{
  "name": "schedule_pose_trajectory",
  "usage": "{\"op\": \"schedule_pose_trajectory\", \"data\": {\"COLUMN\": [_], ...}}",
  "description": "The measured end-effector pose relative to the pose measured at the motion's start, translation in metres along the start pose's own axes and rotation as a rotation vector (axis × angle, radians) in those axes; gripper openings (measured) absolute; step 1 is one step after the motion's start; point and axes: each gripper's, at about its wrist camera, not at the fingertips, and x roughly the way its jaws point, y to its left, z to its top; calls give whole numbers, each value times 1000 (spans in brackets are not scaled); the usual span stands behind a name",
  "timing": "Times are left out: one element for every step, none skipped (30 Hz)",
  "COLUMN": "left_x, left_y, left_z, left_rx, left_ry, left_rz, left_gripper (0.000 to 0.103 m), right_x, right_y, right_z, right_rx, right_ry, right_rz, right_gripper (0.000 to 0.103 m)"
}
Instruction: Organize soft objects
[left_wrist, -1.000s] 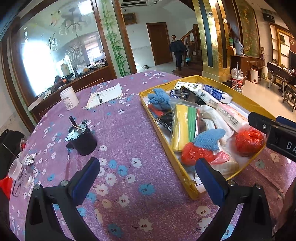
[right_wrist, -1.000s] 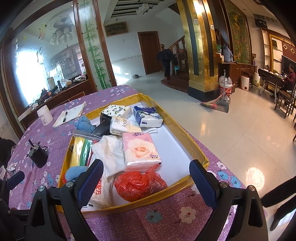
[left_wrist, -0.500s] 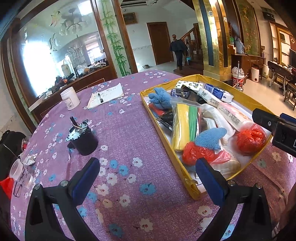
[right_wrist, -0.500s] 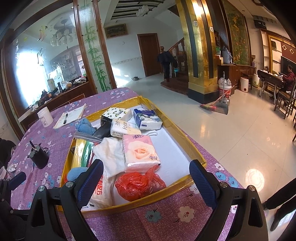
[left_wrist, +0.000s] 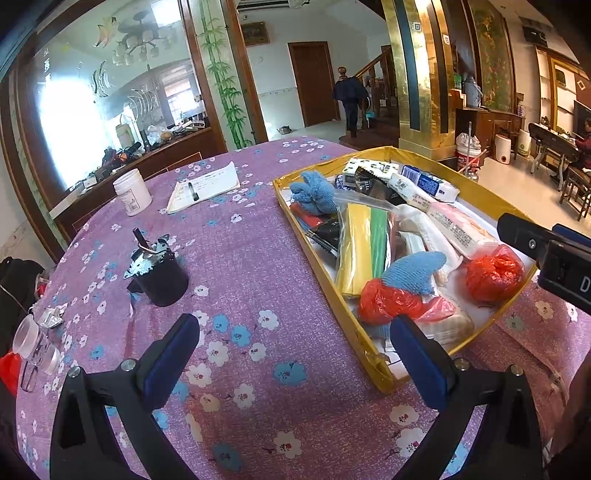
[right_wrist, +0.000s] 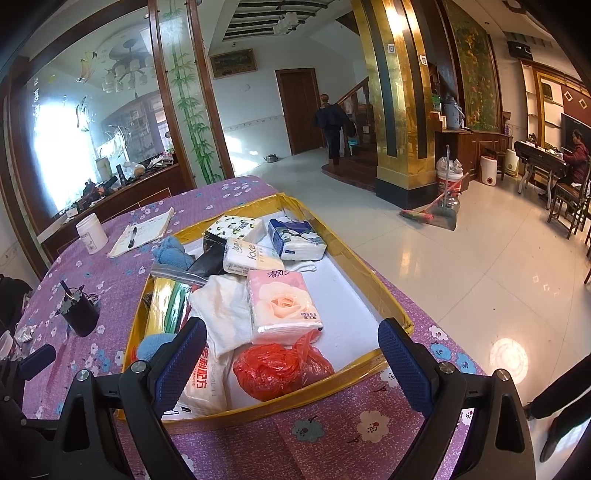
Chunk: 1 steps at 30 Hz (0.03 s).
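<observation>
A yellow-rimmed tray (left_wrist: 334, 299) (right_wrist: 369, 273) on the purple floral table holds soft things: a pink rose tissue pack (right_wrist: 282, 306), red plastic bags (right_wrist: 280, 369) (left_wrist: 388, 301), blue knit cloths (left_wrist: 413, 271) (right_wrist: 171, 251), a white towel (right_wrist: 223, 314), several tissue packs (right_wrist: 295, 236) and a yellow-green bag (left_wrist: 360, 251). My left gripper (left_wrist: 295, 360) is open and empty over the tablecloth, left of the tray's near corner. My right gripper (right_wrist: 291, 363) is open and empty just above the tray's near edge.
A black pen cup (left_wrist: 159, 275) stands left of the tray. A white jar (left_wrist: 132, 192) and a notepad with a pen (left_wrist: 203, 186) lie farther back. A glass (left_wrist: 35, 347) sits at the left table edge. The tiled floor (right_wrist: 480, 280) lies right of the table.
Both grippers have drifted slightly; the tray sits a little lower in the right wrist view. Nothing was taken hold of or let go.
</observation>
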Motion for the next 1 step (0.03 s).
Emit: {"op": "schedule_pose_trajectory", "data": {"left_x": [0], "left_y": [0], "left_z": [0], "left_rx": [-1], "left_ry": [1], "left_rz": [4], "left_gripper": [103], "right_x": [0], "right_y": [0], "right_z": [0], "right_rx": [1], "right_ry": [-1], "right_rz": [-1], "right_gripper": [96]}}
